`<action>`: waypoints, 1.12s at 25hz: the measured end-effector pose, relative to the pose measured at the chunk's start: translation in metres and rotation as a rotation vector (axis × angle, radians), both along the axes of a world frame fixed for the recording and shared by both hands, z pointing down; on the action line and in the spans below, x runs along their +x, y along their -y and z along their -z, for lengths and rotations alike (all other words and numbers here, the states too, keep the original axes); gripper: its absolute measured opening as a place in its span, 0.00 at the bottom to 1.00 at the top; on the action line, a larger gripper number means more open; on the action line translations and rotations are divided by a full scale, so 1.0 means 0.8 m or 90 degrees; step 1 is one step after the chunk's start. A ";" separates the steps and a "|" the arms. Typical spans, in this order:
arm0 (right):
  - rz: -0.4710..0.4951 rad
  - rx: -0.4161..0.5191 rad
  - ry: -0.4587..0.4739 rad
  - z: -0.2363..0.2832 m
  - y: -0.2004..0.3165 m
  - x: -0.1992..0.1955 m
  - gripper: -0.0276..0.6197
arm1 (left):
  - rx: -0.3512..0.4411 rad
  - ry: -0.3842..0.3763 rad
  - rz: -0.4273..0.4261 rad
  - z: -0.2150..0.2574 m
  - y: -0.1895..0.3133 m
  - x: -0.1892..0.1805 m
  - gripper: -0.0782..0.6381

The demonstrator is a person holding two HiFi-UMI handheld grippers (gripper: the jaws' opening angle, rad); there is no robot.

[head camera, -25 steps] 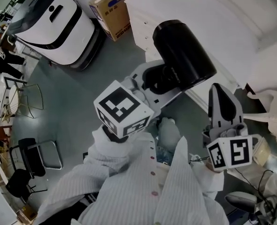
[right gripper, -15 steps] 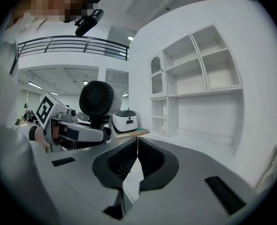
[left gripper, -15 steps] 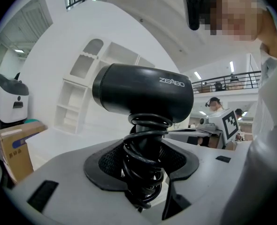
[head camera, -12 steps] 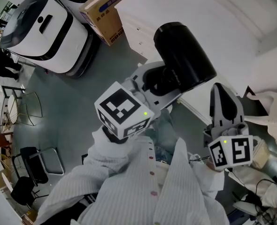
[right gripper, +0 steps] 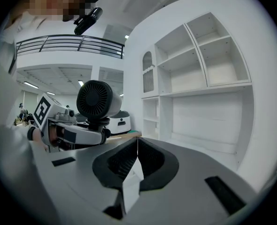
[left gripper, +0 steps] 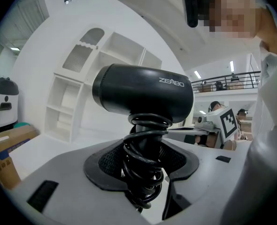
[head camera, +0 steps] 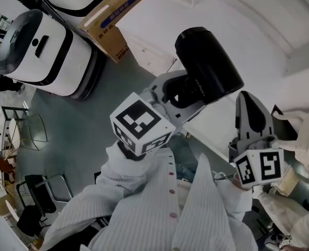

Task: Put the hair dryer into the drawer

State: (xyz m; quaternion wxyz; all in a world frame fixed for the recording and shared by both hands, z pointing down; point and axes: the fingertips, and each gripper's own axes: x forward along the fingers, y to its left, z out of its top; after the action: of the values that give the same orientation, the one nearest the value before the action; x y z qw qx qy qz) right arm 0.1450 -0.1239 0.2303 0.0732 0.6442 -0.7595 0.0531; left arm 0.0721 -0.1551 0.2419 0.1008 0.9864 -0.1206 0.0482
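I had the left gripper [left gripper: 145, 159] clamped on the dryer [left gripper: 143, 95]. Its fingers [left gripper: 108, 164] stood fairly wide because they closed on the handle with the cord [left gripper: 145, 172] coiled round it. The barrel sat upright above them, lying crosswise. The dryer was in the air, resting on nothing. In the head view it hung over the front edge of the white cabinet [head camera: 249, 20], with the shelves [right gripper: 209, 64] beyond. The right gripper [right gripper: 137, 150] was empty, its fingers meeting tip to tip. I judged this to be the carry toward the drawer, with the placing not yet begun. What looked like drawer fronts [head camera: 145, 54] showed on the cabinet's near face, but I could see none pulled out. So the free right gripper would likely have to part its fingers and draw one open first. To do the step well I meant to keep the left grip firm. The coils could slip or shift under the pads, so I wanted no quick swings. I also meant to keep the barrel clear of the cabinet's edge on approach. At the drawer I would lower the dryer until it rested on the drawer floor, barrel lying along its length. Only then would I let go, and I would check that no loop of cord hung over the front edge where it could catch on closing.
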 end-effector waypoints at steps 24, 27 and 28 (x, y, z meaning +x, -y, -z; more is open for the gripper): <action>-0.120 0.004 0.004 0.018 0.056 0.086 0.06 | 0.011 0.037 -0.141 0.001 0.066 0.096 0.41; -0.136 0.005 0.007 0.017 0.053 0.096 0.06 | 0.012 0.044 -0.155 -0.002 0.067 0.104 0.41; -0.143 0.004 0.009 0.015 0.052 0.099 0.06 | 0.012 0.049 -0.161 -0.004 0.067 0.107 0.41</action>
State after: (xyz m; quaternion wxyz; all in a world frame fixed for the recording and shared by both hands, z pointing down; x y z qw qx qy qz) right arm 0.2238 -0.1652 0.2180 0.0591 0.7249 -0.6834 0.0633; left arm 0.1574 -0.2089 0.2448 0.0803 0.9921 0.0005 0.0969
